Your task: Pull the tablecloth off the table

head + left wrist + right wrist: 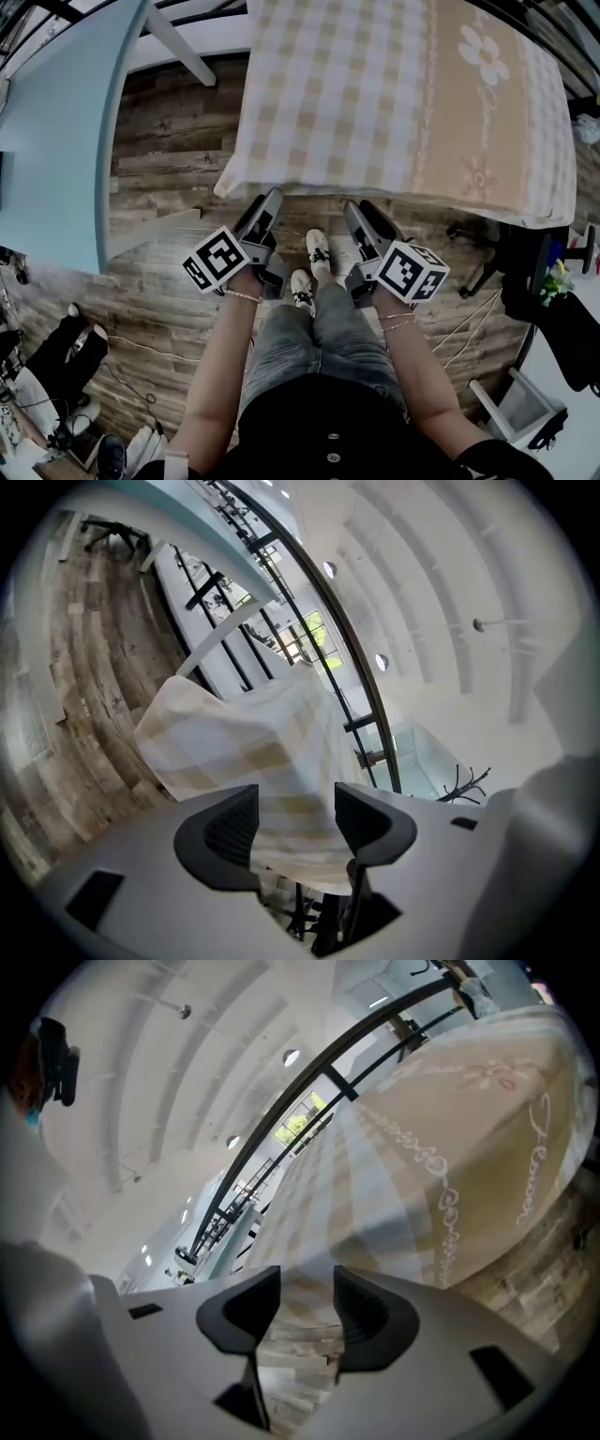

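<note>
A beige and white checked tablecloth (394, 94) with a flower band covers the table ahead, and its front edge hangs down just in front of both grippers. My left gripper (270, 199) points up at the cloth's left corner. In the left gripper view the hanging cloth (253, 742) lies in the gap of the left gripper (295, 803), whose jaws stand apart without pressing on it. My right gripper (361, 211) sits under the front hem. In the right gripper view the cloth (422, 1166) spreads beyond the right gripper (307, 1288), which is open with nothing in it.
A light blue table (56, 122) stands at the left, with white frame bars (183, 42) behind it. Wooden floor (169, 159) lies below. A black chair base (487, 262) and cables are at the right, bags on the floor at lower left. The person's shoes (314, 262) stand between the grippers.
</note>
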`<state>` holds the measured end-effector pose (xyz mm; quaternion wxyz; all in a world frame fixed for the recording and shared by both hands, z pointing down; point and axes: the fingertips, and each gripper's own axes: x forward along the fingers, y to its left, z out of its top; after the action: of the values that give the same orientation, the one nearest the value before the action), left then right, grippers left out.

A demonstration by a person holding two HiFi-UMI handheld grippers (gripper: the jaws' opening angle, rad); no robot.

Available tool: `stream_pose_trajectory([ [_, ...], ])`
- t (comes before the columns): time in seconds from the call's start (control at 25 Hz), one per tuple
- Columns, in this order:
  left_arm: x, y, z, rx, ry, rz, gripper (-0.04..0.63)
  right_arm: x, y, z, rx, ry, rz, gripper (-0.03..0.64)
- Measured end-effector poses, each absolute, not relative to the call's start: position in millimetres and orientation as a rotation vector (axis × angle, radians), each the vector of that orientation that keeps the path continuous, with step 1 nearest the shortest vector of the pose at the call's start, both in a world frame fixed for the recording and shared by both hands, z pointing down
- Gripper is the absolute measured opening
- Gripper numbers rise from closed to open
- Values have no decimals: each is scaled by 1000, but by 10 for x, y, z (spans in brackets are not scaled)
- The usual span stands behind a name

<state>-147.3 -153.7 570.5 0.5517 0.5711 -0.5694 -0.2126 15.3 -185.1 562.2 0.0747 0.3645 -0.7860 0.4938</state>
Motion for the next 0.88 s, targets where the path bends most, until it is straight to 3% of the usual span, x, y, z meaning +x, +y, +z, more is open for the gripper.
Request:
stream_pose_trajectory([
  [0.2, -1516, -1626, 5797, 1259, -1353, -560, 265, 179, -1976, 5715, 1195, -2281, 1674, 238],
  [0.52, -1529, -1748, 5903, 1219, -1365, -542, 265, 179, -2201, 5791, 1321, -2202, 1958, 242],
  [0.88, -1529, -1792, 5901, 1254, -1339, -580, 265, 176, -2300, 5886, 1382, -2154, 1960, 239],
])
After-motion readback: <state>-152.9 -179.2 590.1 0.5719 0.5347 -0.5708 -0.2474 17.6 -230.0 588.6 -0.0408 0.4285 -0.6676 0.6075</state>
